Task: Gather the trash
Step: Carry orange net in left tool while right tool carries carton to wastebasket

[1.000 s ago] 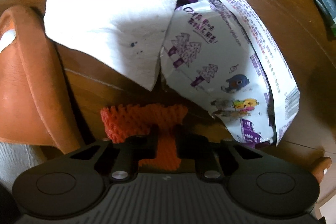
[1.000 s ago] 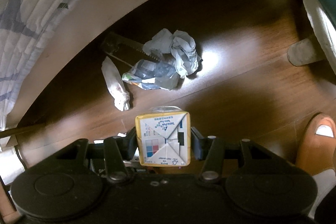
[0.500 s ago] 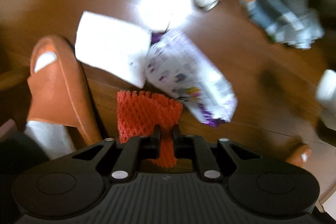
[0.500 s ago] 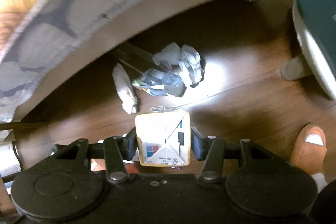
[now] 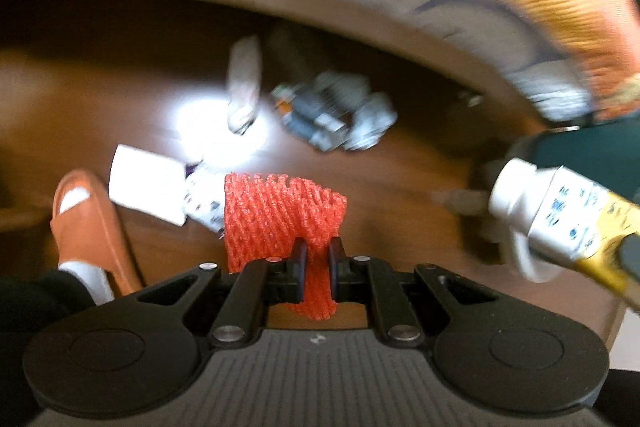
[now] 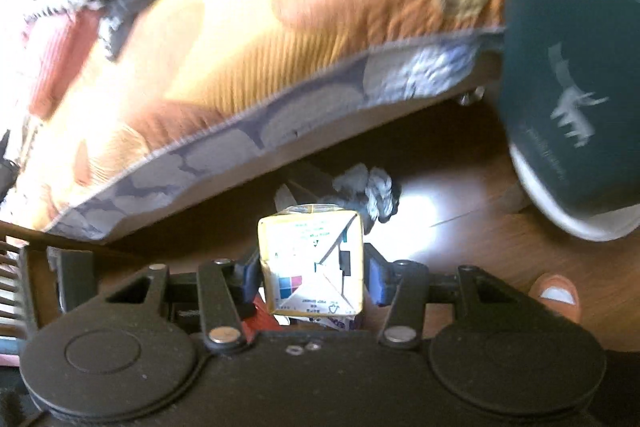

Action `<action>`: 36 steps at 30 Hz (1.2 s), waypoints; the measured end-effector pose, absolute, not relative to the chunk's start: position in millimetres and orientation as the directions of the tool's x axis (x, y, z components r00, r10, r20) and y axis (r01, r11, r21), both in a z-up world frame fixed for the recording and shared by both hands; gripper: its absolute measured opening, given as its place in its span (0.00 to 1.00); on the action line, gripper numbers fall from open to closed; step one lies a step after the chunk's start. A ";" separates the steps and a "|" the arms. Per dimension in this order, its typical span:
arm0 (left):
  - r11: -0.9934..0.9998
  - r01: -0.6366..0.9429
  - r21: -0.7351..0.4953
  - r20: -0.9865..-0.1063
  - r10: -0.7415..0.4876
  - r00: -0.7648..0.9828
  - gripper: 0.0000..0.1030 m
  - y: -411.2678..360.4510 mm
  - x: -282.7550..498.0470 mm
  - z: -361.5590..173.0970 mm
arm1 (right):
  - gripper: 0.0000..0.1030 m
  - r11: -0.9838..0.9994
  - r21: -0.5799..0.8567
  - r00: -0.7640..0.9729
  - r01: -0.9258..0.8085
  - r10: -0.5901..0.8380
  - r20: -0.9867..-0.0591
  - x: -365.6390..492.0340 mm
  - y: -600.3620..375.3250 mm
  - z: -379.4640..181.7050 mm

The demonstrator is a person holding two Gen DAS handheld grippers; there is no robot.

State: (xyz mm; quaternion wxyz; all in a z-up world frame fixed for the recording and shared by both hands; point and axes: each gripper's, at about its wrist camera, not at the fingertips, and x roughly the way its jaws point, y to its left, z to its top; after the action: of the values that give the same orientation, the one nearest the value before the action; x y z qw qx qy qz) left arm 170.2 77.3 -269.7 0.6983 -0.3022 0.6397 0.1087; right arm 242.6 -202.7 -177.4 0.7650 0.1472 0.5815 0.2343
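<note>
The left gripper (image 5: 315, 259) is closed almost fully, its two dark fingers pinching a piece of red foam netting (image 5: 280, 211) that hangs down between them and fans out above the fingertips, clear of the floor. The right gripper (image 6: 311, 273) stands wide, its blue pads pressed against the two sides of a small yellow-edged drink carton (image 6: 311, 265), which it holds with the folded bottom facing the camera; in the left wrist view the same carton (image 5: 560, 215) shows at the right edge, its white cap pointing inward. Below both grippers lies a dark wooden floor (image 5: 100, 99) with a bright glare spot near its middle. On the floor, beside the glare, rest a flat white paper sheet (image 5: 144, 183) and a printed purple-and-white wrapper (image 5: 200, 203), the two touching, with the netting hiding part of the wrapper. Farther off, close to the base of a bed, lie a twisted white tissue (image 5: 244, 87) and a crumpled grey-and-blue plastic bag (image 5: 332, 115), just beside each other; the view is blurred, so their details cannot be told. A person's foot in an orange slipper (image 5: 88, 227) stands on the floor at the left, next to the paper sheet. A quilted bed cover (image 6: 256, 131) with an orange blanket (image 6: 280, 27) on top hangs over the far side, and a dark teal bin (image 6: 572, 67) with a white rim stands at the right.
</note>
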 end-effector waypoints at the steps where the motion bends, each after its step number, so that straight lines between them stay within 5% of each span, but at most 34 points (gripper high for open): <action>1: 0.800 -0.523 -0.292 -0.956 -0.230 0.182 0.10 73.5 170.9 -256.6 | 0.49 0.845 0.501 0.233 -0.190 0.534 -0.813 240.1 -210.1 -168.5; 20: 0.915 -0.111 -0.387 -0.817 -0.285 0.501 0.10 -71.6 252.9 -44.5 | 0.48 0.864 0.444 0.609 -0.236 0.488 -0.625 241.4 -360.7 -37.4; 28: 0.920 0.052 -0.388 -0.784 -0.359 0.507 0.10 -166.0 316.4 -6.6 | 0.48 0.894 0.430 0.680 -0.126 0.393 -0.619 275.6 -421.0 -49.8; 36: 0.933 0.146 -0.329 -0.827 -0.360 0.432 0.10 -237.9 362.9 -37.8 | 0.48 0.921 0.381 0.644 -0.082 0.341 -0.685 300.7 -453.5 -95.2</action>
State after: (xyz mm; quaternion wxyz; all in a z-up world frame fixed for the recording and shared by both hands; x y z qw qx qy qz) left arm 362.9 -237.9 -37.8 0.8397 -0.1045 0.5111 -0.1505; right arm 300.7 -453.5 -95.2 0.8925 0.1597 0.4048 0.1186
